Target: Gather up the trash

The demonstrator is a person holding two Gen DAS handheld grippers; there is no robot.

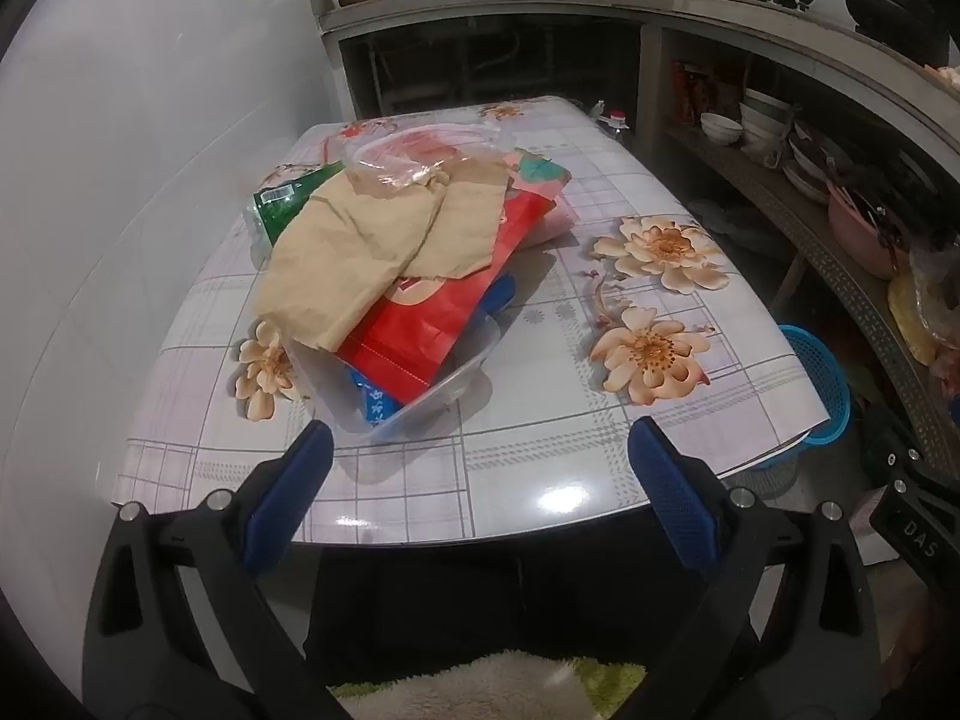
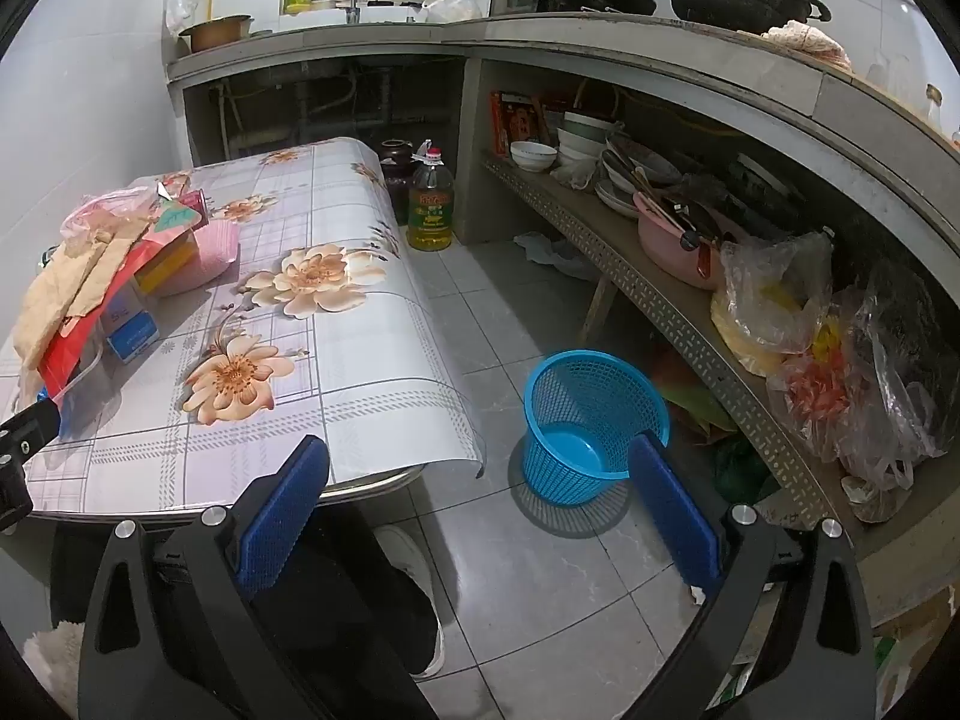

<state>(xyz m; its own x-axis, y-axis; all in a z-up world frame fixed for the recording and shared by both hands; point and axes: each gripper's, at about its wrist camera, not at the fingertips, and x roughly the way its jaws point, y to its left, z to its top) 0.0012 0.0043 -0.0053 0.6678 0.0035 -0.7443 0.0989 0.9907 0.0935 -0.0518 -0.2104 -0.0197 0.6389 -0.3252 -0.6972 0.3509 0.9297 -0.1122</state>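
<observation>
Jaws of the left gripper (image 1: 480, 462) stand fully apart and hold nothing; both blue pads hang over the near edge of the tabletop (image 1: 540, 420). Just ahead of the left jaw sits a clear plastic container (image 1: 420, 402) heaped with trash: crumpled brown paper (image 1: 372, 240), a red wrapper (image 1: 432, 324) and a blue packet (image 1: 375, 405) with white characters too small to read. A green packet (image 1: 282, 207) beyond shows a barcode.

Jaws of the right gripper (image 2: 480, 468) are likewise fully apart and empty. A blue mesh basket (image 2: 591, 414) stands on the floor between them, nearer the right jaw. Lettering "DAS" marks the right gripper's body in the left wrist view.
</observation>
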